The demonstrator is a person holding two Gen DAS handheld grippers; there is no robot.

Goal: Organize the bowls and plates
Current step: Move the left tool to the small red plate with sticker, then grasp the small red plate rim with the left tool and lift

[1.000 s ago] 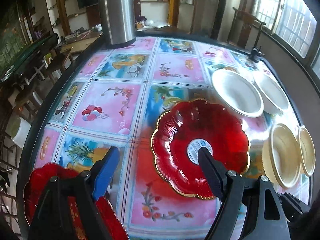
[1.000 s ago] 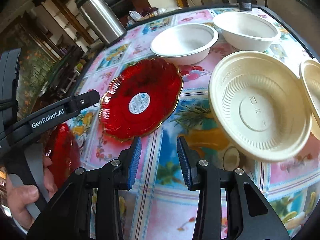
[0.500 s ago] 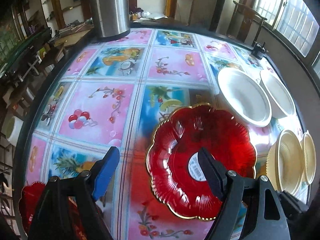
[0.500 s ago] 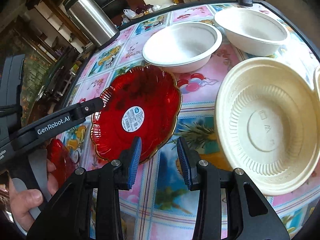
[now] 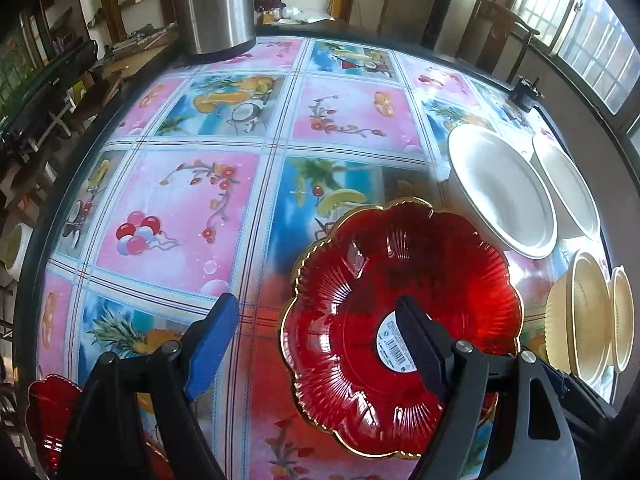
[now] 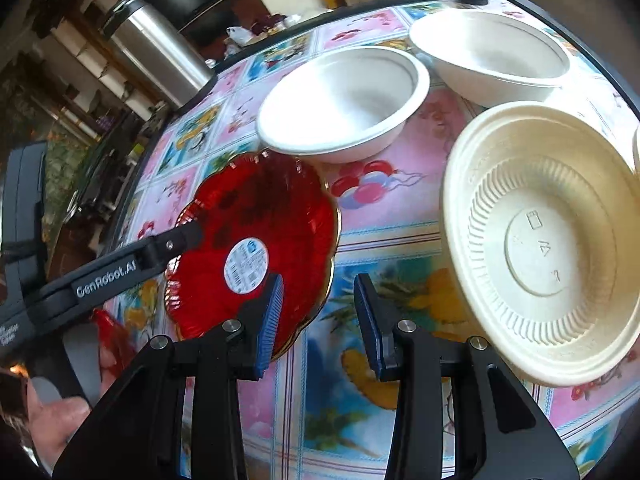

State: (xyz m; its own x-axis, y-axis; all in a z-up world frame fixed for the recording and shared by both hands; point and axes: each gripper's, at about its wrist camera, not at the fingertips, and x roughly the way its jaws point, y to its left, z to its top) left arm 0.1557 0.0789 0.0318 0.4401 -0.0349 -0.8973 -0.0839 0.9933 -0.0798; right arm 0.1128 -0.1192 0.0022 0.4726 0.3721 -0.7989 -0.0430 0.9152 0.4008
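Observation:
A red scalloped plate (image 5: 400, 280) with a gold rim and a white label lies on the patterned table. My left gripper (image 5: 316, 340) is open; the plate's left rim sits between its jaws, and the right finger (image 5: 416, 344) hangs over the label. The right wrist view shows the same red plate (image 6: 260, 208) with the left gripper's finger (image 6: 176, 240) over its far-left edge. My right gripper (image 6: 320, 316) stands open by a narrow gap with nothing in it, its left pad over the plate's near-right rim. A second red plate (image 5: 52, 420) lies at the lower left.
Two white bowls (image 5: 500, 192) (image 5: 568, 184) sit right of the red plate, two cream bowls (image 5: 580, 312) (image 5: 622, 320) nearer the table edge. The big cream bowl (image 6: 540, 248) is just right of my right gripper. A steel flask (image 5: 212, 4) stands at the back. A hand (image 6: 52, 420) shows lower left.
Both grippers have come nearer to the red plate, which now looks larger. The left gripper's right finger now covers part of the label. Neither gripper's jaws have changed their gap.

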